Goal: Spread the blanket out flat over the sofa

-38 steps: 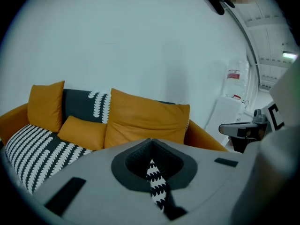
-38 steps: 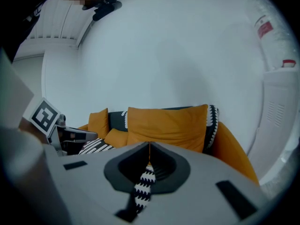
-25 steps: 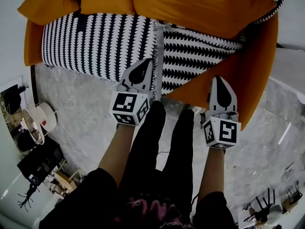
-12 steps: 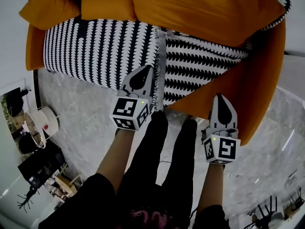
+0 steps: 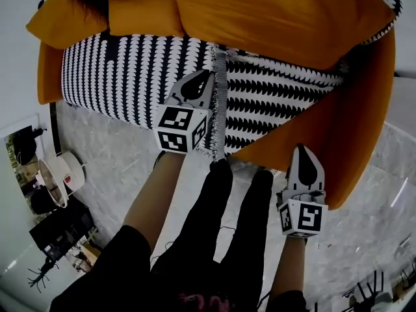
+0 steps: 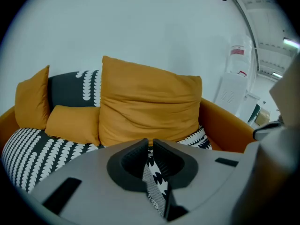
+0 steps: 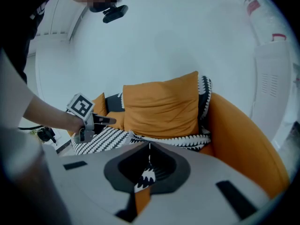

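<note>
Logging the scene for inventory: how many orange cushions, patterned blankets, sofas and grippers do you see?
Orange cushions: 3 (large, small, corner)
Patterned blanket: 1
Orange sofa: 1
Grippers: 2 (left gripper, right gripper)
Total: 7

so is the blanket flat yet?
Not flat yet: the blanket lies on the sofa, but its fringed edge runs across the middle, pinched by the left gripper.

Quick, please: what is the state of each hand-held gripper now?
Left hand-held gripper: closed on the blanket.
Right hand-held gripper: closed on a bit of blanket.
</note>
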Motion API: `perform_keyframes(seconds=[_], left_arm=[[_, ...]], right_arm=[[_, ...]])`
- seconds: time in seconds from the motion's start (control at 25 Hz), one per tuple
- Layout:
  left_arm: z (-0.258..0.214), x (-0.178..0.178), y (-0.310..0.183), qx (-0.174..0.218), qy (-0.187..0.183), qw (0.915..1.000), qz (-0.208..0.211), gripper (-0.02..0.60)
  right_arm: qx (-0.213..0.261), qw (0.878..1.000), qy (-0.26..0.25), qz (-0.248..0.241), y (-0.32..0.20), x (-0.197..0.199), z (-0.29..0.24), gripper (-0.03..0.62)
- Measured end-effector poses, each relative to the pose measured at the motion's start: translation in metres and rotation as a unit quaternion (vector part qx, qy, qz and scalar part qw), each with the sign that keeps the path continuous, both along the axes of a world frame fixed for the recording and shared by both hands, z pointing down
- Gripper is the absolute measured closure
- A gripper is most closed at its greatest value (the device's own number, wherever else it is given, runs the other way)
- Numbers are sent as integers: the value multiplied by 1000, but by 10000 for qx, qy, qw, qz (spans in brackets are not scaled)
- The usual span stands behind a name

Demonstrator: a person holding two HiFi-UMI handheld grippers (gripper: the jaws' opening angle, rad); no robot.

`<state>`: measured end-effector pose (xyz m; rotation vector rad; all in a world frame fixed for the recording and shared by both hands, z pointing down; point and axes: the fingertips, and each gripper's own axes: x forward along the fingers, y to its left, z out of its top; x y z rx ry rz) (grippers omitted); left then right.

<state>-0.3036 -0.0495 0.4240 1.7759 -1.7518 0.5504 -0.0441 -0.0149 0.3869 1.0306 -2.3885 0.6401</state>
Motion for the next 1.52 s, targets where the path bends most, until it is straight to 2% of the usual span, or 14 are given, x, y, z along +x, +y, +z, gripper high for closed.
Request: perform_keyframes(seconds=[0.12,0.28,0.32,0.36,0.44,0.56,0.68,0.76,0.84,0.92,1.12,1.28,1.4,1.52], left_arm=[[8,-14,-18,-98,44,9999,27,569],[11,-34,-41,-288,-143,9994,102,567],[9,-33,-49,-347,-147,9992,138,536],[7,-28,-58,-397,-124,9990,165,453],[10,-19,-76,-488,-21,9987,114,431],[55,-26,-84,-734,278,9966,-246,431],[128,-57,-71,-1034,537,9900,-795,431],[147,-64,-70,-1065,597,9880,-944,433],[140,-56,-74,-1051,658,9878,-938,433],[165,-42,-70,-1176,752,9857,-948,433],[310,-35,-48,-1620,538,9799,-1035,441],[380,-22,-18,-2018,316,9753,-843,445],[400,2,7,-2263,251,9703,-815,445],[387,50,-6,-2314,226,9714,-487,443]], right_arm=[[-56,9999,83,-59,4,1,1,572],[-120,9998,180,-29,7,4,-6,572],[-126,9997,196,-13,5,9,-12,572],[-129,9997,212,-1,3,16,-18,572],[-138,9996,234,27,-2,32,-21,572],[-217,9995,214,37,2,38,15,573],[-364,9993,109,-29,17,19,80,572],[-383,9992,46,-44,22,14,92,573],[-319,9995,55,-68,24,20,76,573],[-303,9995,22,-29,31,34,92,572],[-461,9987,-203,40,49,50,232,573],[-579,9979,-282,96,72,67,294,572],[-675,9969,-384,114,87,93,316,572],[-534,9979,-322,161,75,131,293,574]])
